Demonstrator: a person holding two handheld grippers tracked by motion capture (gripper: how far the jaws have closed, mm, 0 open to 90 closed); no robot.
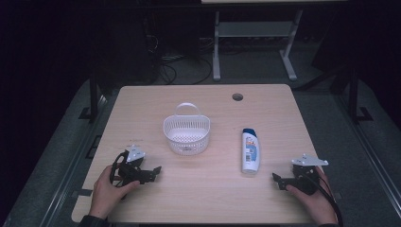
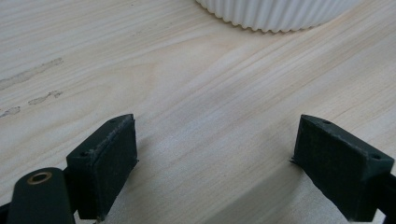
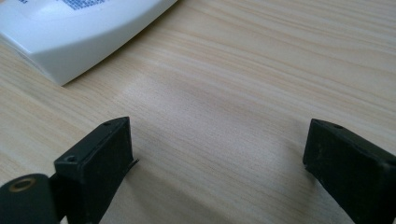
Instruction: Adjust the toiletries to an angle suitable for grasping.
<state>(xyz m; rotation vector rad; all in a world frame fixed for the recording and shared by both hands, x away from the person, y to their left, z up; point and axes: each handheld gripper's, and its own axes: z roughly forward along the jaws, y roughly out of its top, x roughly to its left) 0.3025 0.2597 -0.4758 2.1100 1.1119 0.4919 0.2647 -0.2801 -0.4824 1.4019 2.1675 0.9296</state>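
While both hands rest low at the near edge of a pale wood table (image 1: 142, 101), a white slotted basket (image 1: 187, 134) with an upright loop handle stands near the table's middle and a white bottle (image 1: 250, 150) with a dark cap lies flat on its side to the basket's right, cap pointing away from the person. The left gripper (image 1: 153, 172), held in the person's left hand (image 1: 109, 189), sits near the front-left corner with its jaws spread wide and aimed toward the table's centre; the basket stands ahead of it and slightly to the right, apart from the jaws. In the left gripper view, the two black jaws frame bare wood grain, and the basket's ribbed wall (image 2: 280, 14) shows at the top edge, beyond the jaw tips, nothing between them. The right gripper (image 1: 278, 180), held in the right hand (image 1: 316, 201) near the front-right corner, also has its jaws parted and empty, pointing leftward. In the right gripper view, the bottle's lower end (image 3: 79, 35), with a patch of blue print, lies at the upper left, ahead of and off to the side of the left-hand jaw, not touching it. Both grippers rest close to the tabletop.
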